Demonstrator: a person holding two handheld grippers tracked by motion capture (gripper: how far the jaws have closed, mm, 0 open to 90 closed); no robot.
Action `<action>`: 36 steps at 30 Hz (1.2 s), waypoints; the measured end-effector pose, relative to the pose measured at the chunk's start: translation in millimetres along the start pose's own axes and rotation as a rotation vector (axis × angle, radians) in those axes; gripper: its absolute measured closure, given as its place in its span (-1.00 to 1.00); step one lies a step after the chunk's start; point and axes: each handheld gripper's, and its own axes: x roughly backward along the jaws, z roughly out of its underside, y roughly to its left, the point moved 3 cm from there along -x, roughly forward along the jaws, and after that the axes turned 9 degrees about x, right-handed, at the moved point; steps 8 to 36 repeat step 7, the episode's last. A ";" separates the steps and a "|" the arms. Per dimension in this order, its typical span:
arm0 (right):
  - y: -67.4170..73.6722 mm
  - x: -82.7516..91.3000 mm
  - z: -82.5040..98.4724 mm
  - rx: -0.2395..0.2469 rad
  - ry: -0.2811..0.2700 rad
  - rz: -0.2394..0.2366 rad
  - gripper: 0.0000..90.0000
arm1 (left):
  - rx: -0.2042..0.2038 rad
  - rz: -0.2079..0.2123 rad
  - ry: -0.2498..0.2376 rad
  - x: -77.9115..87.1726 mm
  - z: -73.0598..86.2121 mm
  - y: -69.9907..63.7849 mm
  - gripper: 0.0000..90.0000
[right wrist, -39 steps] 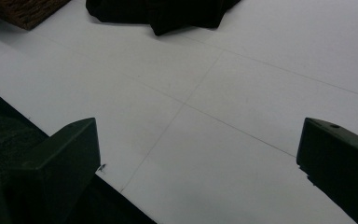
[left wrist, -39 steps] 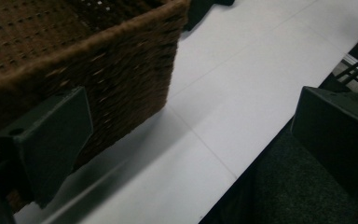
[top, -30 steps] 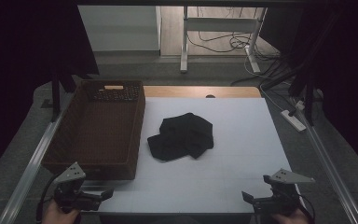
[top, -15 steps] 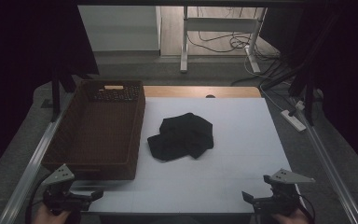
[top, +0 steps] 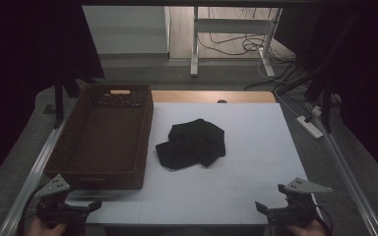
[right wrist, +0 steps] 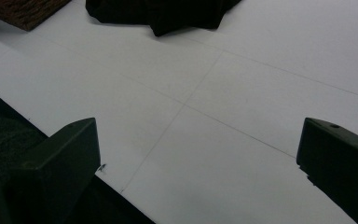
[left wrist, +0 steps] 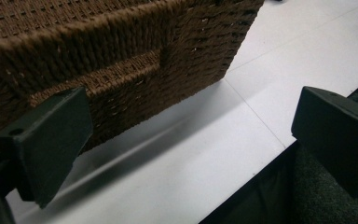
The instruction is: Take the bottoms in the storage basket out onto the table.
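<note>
Black cloth crumpled mid-bench

From above: black cloth (top: 192,144) on bench (top: 256,167), just beside basket (top: 103,135); soft, light, likely best pinched at a raised fold. Left gripper (left wrist: 186,140) view: jaws apart, empty, near basket wall. Right gripper (right wrist: 196,163) view: jaws apart, empty.

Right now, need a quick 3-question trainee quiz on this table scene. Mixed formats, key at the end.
1. True or false: the crumpled black cloth lies inside the brown woven rectangular basket.
2. Which gripper is nearest the basket? A) left gripper B) right gripper
3. Fill in: both grippers' fingers are ____, holding nothing.

Key: 1 false, the cloth lies on the white table surface beside the basket; 2 A; 3 open.
</note>
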 end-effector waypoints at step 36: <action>0.0 -0.9 -0.2 0.007 0.004 -0.001 -1.00 | 0.011 0.008 0.009 -0.2 -0.1 1.0 -1.00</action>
